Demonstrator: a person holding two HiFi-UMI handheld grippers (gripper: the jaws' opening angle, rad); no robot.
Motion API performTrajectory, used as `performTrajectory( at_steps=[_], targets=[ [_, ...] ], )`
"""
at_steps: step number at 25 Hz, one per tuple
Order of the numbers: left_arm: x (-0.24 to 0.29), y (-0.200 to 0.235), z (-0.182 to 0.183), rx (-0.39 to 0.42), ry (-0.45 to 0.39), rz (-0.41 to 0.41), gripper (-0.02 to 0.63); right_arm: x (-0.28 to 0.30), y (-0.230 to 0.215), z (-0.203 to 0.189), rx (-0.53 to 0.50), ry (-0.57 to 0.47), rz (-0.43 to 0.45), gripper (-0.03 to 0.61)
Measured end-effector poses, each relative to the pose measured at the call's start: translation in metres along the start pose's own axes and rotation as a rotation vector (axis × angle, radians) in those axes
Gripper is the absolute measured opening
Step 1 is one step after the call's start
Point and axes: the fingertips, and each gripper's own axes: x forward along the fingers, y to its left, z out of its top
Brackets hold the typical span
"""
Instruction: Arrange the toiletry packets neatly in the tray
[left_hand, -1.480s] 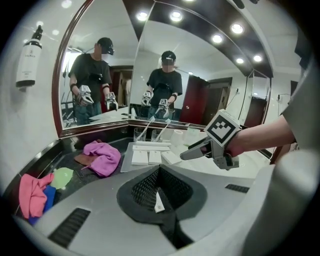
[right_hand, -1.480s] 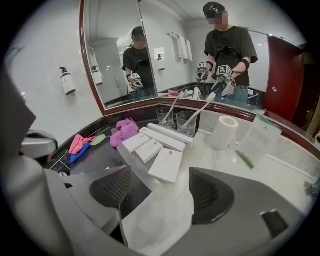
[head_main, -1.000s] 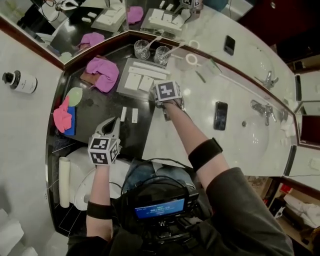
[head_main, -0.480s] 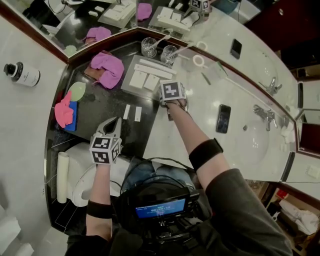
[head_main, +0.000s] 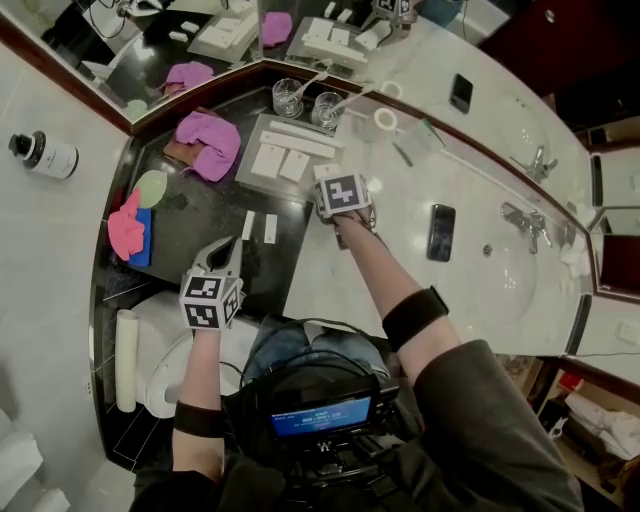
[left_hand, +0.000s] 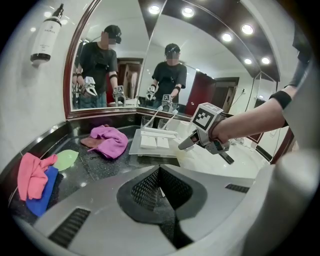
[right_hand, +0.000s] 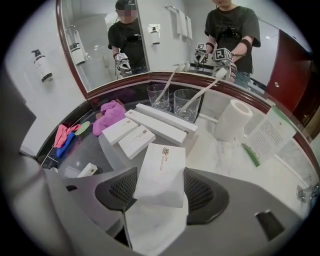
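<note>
Beside the tray (right_hand: 107, 150), pinching a packet (right_hand: 162, 172) in just-closed right jaws, left jaws pressed together; best laid flat, squared.

On the table (head_main: 400, 215), the tray (head_main: 248, 181) holds three toiletry packets (head_main: 268, 160). Two glasses (head_main: 287, 97) stand behind it, a cloth (head_main: 208, 143) lies left, two small packets (head_main: 247, 225) lie before it, and a phone (head_main: 441, 232) lies well right.

White packet (right_hand: 161, 175) between the right gripper's (right_hand: 159, 200) just-closed jaws; tray (right_hand: 108, 150) with three boxes (right_hand: 136, 142) beyond
</note>
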Motion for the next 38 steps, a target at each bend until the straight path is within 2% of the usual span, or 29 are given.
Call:
performTrajectory(
  at_steps=[4, 10, 15, 19, 23, 30, 38],
  targets=[
    [-0.002, -0.003, 0.004, 0.007, -0.005, -0.001, 0.002, -0.014, 0.017, -0.001, -0.085, -0.064, 0.074, 0.307],
    [-0.008, -0.004, 0.004, 0.016, -0.014, 0.006, 0.002, -0.037, 0.032, -0.015, -0.274, -0.153, 0.146, 0.307],
    [-0.013, -0.007, 0.001, 0.018, -0.018, 0.013, 0.002, -0.052, 0.049, -0.038, -0.4, -0.187, 0.224, 0.307],
    [-0.017, -0.011, -0.005, 0.014, -0.017, 0.021, 0.002, -0.059, 0.066, -0.055, -0.55, -0.205, 0.275, 0.307],
    [-0.022, -0.013, -0.009, 0.008, -0.017, 0.031, 0.002, -0.054, 0.083, -0.074, -0.692, -0.19, 0.3, 0.307],
    [-0.038, -0.008, -0.017, -0.002, -0.021, 0.068, 0.002, -0.029, 0.104, -0.101, -0.843, -0.131, 0.326, 0.307],
    [-0.057, 0.007, -0.036, -0.034, -0.014, 0.117, 0.002, -0.001, 0.111, -0.114, -0.935, -0.09, 0.339, 0.311]
  ],
)
